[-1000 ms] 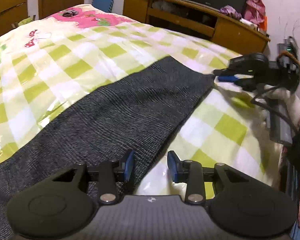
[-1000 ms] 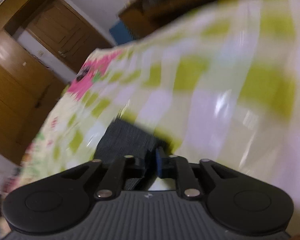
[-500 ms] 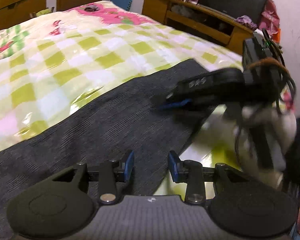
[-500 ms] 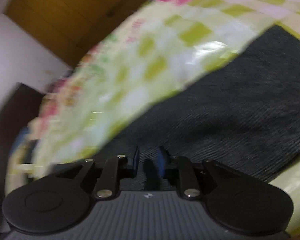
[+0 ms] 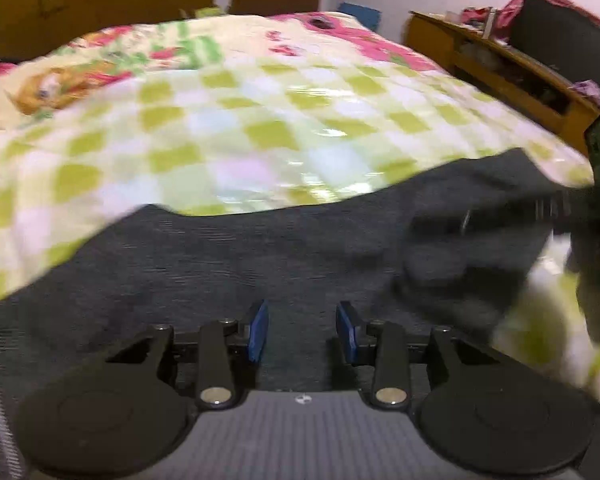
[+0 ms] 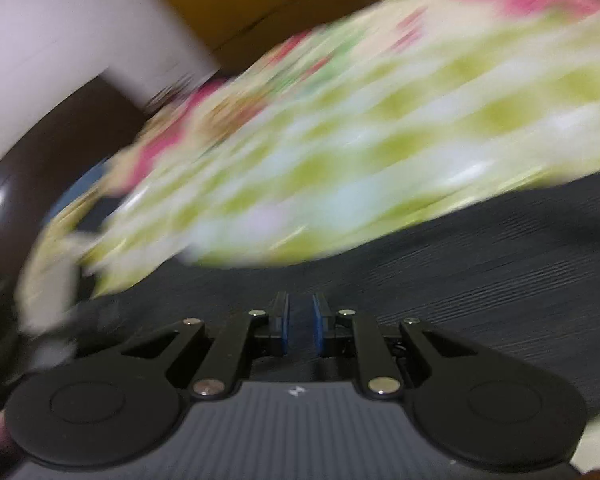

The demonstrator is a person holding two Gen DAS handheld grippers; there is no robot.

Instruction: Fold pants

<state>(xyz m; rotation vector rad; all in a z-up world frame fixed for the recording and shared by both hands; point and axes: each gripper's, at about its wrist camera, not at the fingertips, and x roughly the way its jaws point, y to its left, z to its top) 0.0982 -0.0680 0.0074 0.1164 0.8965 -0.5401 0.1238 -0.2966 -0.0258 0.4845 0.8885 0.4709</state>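
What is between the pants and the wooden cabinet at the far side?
In the left wrist view, only the checked bedspread lies between the pants and the cabinet; nothing else shows on that stretch.

Dark charcoal ribbed pants (image 5: 260, 264) are lying under and ahead of the blue-padded black fingers (image 5: 258, 330). Beyond the fingers, a bedspread (image 5: 260, 120) is showing lime-green and white checks, turning pink and floral farther off. Brown wooden wardrobe doors (image 5: 100, 0) are standing farthest back.

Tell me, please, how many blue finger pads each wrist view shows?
2 each: left gripper pads sit wide apart over the pants; right gripper pads sit nearly together.
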